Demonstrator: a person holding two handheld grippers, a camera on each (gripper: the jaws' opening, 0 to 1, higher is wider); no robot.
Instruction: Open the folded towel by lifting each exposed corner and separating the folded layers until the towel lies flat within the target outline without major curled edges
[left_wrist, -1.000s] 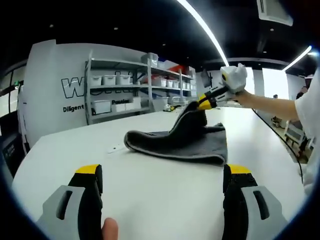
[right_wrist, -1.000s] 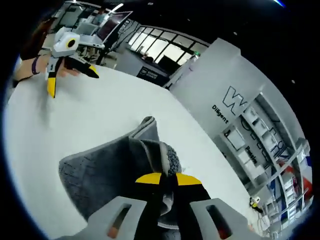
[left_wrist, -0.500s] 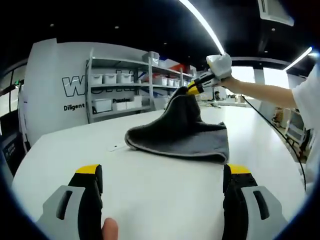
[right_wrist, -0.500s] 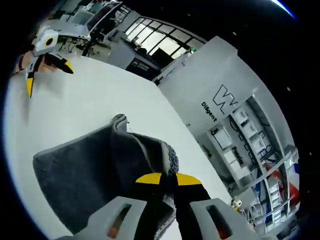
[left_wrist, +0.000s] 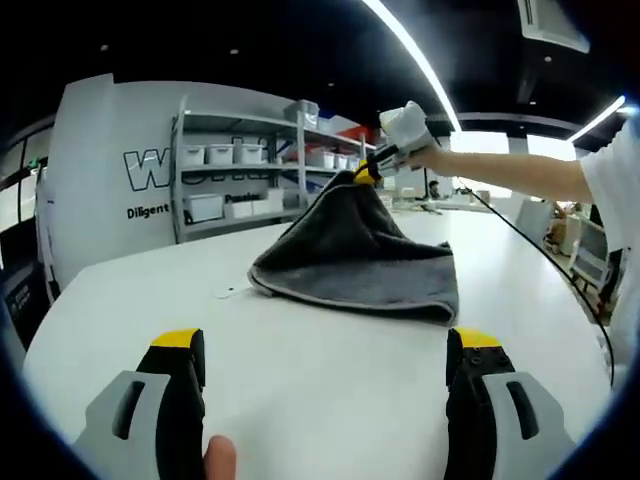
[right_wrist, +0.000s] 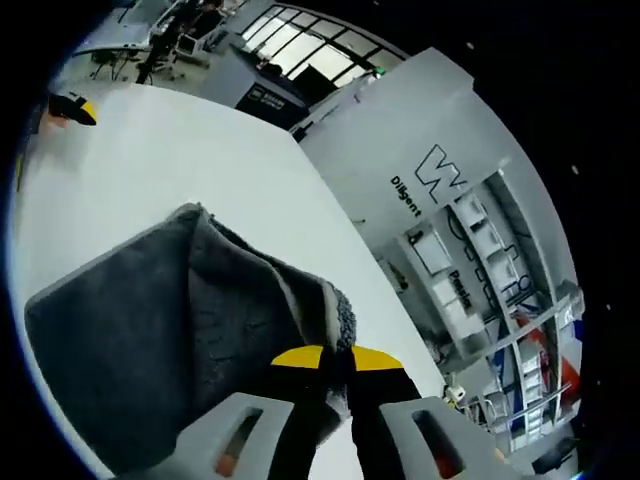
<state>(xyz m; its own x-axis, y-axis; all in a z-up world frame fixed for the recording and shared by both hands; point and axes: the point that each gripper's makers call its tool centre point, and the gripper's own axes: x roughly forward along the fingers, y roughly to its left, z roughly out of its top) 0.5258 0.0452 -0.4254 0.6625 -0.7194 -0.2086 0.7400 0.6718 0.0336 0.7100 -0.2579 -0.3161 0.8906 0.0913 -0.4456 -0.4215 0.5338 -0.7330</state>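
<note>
I hold my right tool (right_wrist: 337, 355) clamped on one corner of the grey towel (left_wrist: 360, 250), with the two yellow tips pressed together on the cloth. In the left gripper view this same tool (left_wrist: 365, 172) is raised above the white surface (left_wrist: 300, 380), and the towel hangs down from it like a small tent, while its lower folded edge rests on the surface, about in the middle and away from the near edge. My left tool (left_wrist: 325, 350) holds nothing; its jaws stand wide apart and low over the near part of the surface, well apart from the towel. I judge that the towel is soft, thick and rather light: it bends and drapes under its own weight, it will not slip easily from the tips, and nothing in it can break. Because it is so limp, one grasp point pulls only one layer, and the other layers may drag or curl. The best place to take hold is, I think, close to a free corner or on the hem, with only one layer between the tips. I cannot see any target outline on the surface.
</note>
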